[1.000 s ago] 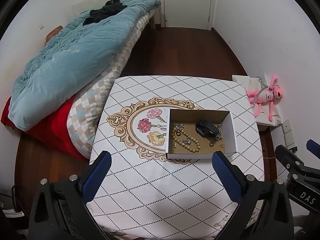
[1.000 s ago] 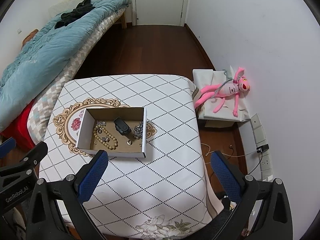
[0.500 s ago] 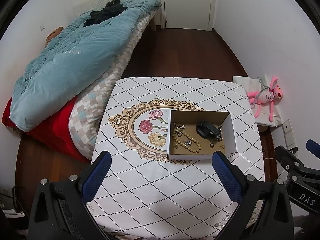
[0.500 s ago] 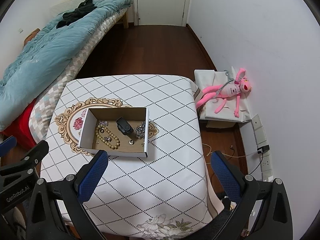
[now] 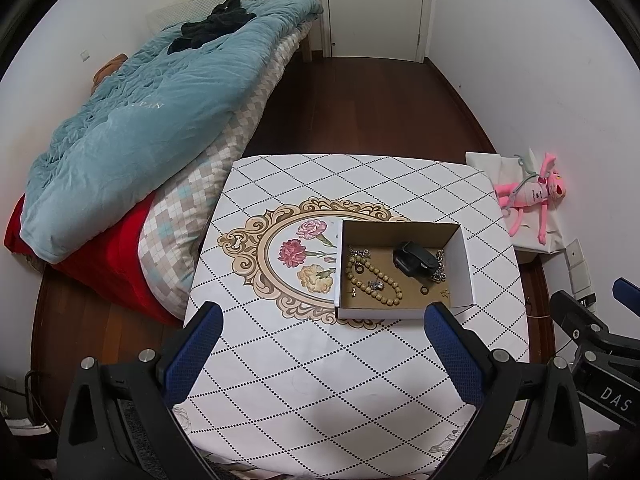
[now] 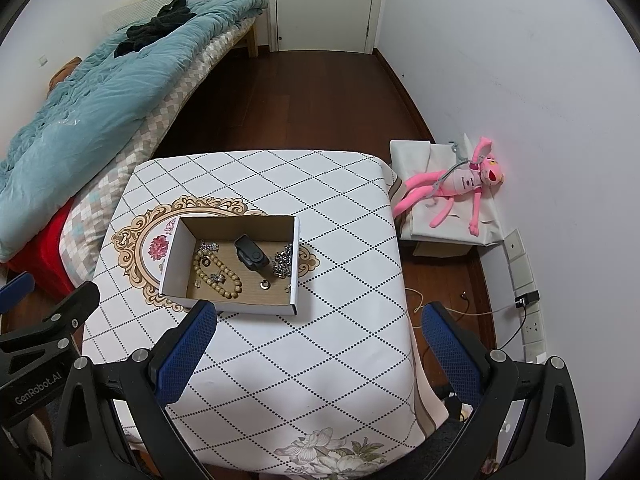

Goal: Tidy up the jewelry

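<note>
1. Left gripper (image 5: 320, 338) — blue-padded fingers (image 5: 196, 354) spread wide apart, holding nothing, raised above the near part of the bench (image 5: 304, 384).
2. Right gripper (image 6: 316, 336) — fingers (image 6: 186, 354) likewise wide apart and empty, raised above the bench's near right corner.
3. Cardboard box (image 6: 234, 304) — open-topped, white outside, standing on the bench's diamond-patterned cloth, partly over the printed floral medallion (image 5: 280, 256).
4. Box contents: a loop of tan bead bracelet (image 6: 220, 270) toward the left side; a black clip-shaped object (image 6: 250, 254) near the middle; a silver chain (image 6: 282, 262) heaped against the right wall; a small ring (image 6: 265, 285) on the floor of the box, near the front wall. Other small pieces lie among the beads, too small to identify.
5. Surroundings: a bed with a teal quilt (image 5: 132, 128) just beside the bench's left edge; a pink plush toy (image 6: 456, 188) lying on a white-covered box by the right wall.
</note>
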Demonstrator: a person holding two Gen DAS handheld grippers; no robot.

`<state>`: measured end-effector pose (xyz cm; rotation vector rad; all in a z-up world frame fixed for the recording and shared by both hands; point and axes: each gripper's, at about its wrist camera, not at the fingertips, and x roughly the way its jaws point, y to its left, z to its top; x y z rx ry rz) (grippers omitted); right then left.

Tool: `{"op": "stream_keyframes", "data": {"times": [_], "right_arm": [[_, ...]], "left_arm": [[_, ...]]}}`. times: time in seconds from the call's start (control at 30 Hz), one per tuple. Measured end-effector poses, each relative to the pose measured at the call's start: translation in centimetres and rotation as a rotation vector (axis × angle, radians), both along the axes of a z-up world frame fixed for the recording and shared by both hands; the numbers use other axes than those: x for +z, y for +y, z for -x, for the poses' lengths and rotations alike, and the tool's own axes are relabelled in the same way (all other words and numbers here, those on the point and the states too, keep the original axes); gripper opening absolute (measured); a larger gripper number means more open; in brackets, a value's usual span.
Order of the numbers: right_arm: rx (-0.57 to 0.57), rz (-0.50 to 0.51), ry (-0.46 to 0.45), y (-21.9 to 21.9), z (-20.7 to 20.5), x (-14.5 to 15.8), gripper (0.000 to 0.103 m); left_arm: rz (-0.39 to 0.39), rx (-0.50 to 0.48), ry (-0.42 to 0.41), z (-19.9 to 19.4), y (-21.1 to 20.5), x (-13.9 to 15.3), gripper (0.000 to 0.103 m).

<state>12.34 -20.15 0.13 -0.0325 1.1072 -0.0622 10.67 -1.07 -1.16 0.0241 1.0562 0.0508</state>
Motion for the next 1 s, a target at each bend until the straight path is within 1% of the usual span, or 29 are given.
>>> {"op": "stream_keyframes", "data": {"times": [1.0], "right_arm": [[-0.002,0.001,0.0,0.08,0.02,0.01,0.103]], "left_arm": [[0.006,0.006,-0.001,0.38,0.06,-0.13,0.103]]}}
